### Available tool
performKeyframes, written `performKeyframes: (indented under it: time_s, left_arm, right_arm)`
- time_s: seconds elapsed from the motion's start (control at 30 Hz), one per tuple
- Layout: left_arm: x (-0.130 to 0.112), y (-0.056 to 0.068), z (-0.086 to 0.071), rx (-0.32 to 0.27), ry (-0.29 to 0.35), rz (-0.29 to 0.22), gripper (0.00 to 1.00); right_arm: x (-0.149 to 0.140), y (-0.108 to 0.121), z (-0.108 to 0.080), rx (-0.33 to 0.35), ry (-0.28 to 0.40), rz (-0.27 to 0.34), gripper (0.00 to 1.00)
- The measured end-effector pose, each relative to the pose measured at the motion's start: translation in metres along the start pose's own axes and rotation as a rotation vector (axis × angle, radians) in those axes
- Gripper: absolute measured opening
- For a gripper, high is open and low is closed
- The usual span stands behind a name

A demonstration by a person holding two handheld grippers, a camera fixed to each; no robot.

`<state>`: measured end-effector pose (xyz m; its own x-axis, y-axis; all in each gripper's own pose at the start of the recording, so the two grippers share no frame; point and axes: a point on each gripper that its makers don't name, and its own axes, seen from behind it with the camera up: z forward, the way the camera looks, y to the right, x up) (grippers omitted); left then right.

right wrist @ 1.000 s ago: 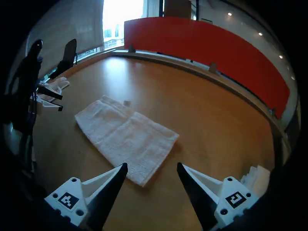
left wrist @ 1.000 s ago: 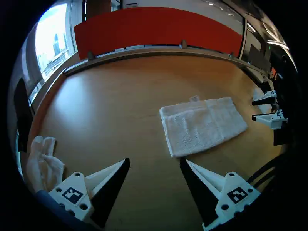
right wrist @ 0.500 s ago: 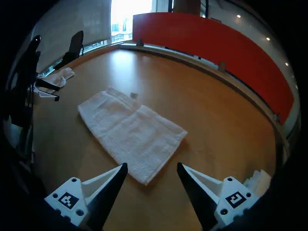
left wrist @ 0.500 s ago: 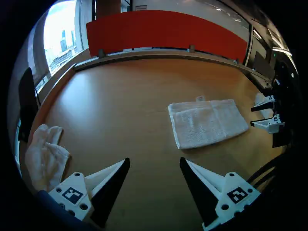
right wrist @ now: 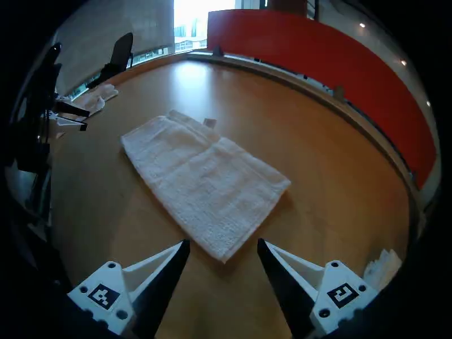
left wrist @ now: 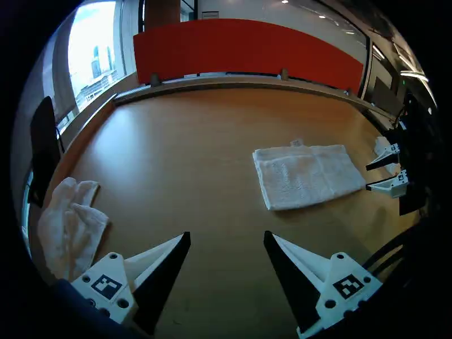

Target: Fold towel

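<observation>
A white towel point(left wrist: 308, 174) lies folded flat on the wooden table point(left wrist: 186, 152), right of centre in the left gripper view. The same towel point(right wrist: 203, 182) spreads just ahead of my right gripper point(right wrist: 222, 263), whose open fingers stand close over its near corner without touching it. My left gripper point(left wrist: 227, 254) is open above bare wood, well short of the towel. The right gripper point(left wrist: 387, 169) also appears at the far right of the left gripper view, and the left gripper point(right wrist: 70, 116) at the far left of the right gripper view.
A crumpled white cloth point(left wrist: 70, 223) lies near the table's left edge; the same cloth point(right wrist: 96, 97) shows far left in the right gripper view. More folded white cloth point(right wrist: 383, 267) sits at the lower right. A red partition point(left wrist: 248, 51) lines the far edge. Dark chairs point(left wrist: 42, 150) stand by the windows.
My left gripper has drawn back and away from the towel, which now looks smaller and farther right. My right gripper has moved closer to the towel's near corner. Both stay open.
</observation>
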<state>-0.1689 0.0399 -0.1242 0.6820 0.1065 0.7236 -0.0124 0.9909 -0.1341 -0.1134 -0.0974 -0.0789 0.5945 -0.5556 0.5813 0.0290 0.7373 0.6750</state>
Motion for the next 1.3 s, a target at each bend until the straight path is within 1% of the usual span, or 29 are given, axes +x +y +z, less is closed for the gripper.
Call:
performKeyframes:
  time_s: [0.1,0.2,0.37,0.43,0.5,0.57,0.63,0.73,0.9,0.97,1.23,1.3]
  left_arm:
    - [-0.003,-0.003,-0.002,0.003,0.0,-0.001,0.96]
    - [-0.006,-0.005,-0.003,0.002,0.0,0.0,0.96]
    - [-0.008,-0.007,-0.004,0.0,0.003,0.004,0.96]
    - [-0.009,-0.007,-0.005,-0.002,0.004,0.005,0.96]
    - [-0.01,-0.007,-0.005,-0.003,0.004,0.007,0.97]
    - [-0.009,-0.008,-0.006,-0.003,0.005,0.01,0.97]
    - [-0.008,-0.009,-0.006,-0.002,0.006,0.014,0.96]
    - [-0.008,-0.01,-0.007,-0.002,0.008,0.018,0.97]
    - [-0.007,-0.012,-0.008,-0.002,0.01,0.021,0.96]
    - [-0.007,-0.013,-0.008,-0.002,0.01,0.023,0.96]
    - [-0.008,-0.016,-0.008,0.002,0.008,0.028,0.96]
    - [-0.008,-0.016,-0.007,0.003,0.008,0.029,0.96]
  right_arm:
    - [-0.005,-0.001,0.002,0.006,-0.016,0.002,0.85]
    - [-0.009,-0.001,0.003,0.009,-0.029,0.003,0.76]
    - [-0.014,-0.002,0.004,0.019,-0.051,0.014,0.63]
    - [-0.015,-0.003,0.003,0.023,-0.056,0.016,0.61]
    - [-0.015,-0.003,0.003,0.024,-0.058,0.017,0.6]
    - [-0.017,-0.003,0.002,0.026,-0.064,0.017,0.54]
    - [-0.018,-0.002,0.002,0.029,-0.069,0.018,0.53]
    - [-0.018,-0.002,0.003,0.035,-0.075,0.022,0.46]
    - [-0.021,-0.001,0.004,0.04,-0.083,0.028,0.39]
    - [-0.022,0.0,0.004,0.041,-0.084,0.029,0.38]
    - [-0.021,0.001,0.006,0.045,-0.083,0.03,0.2]
    - [-0.021,0.001,0.006,0.044,-0.082,0.03,0.13]
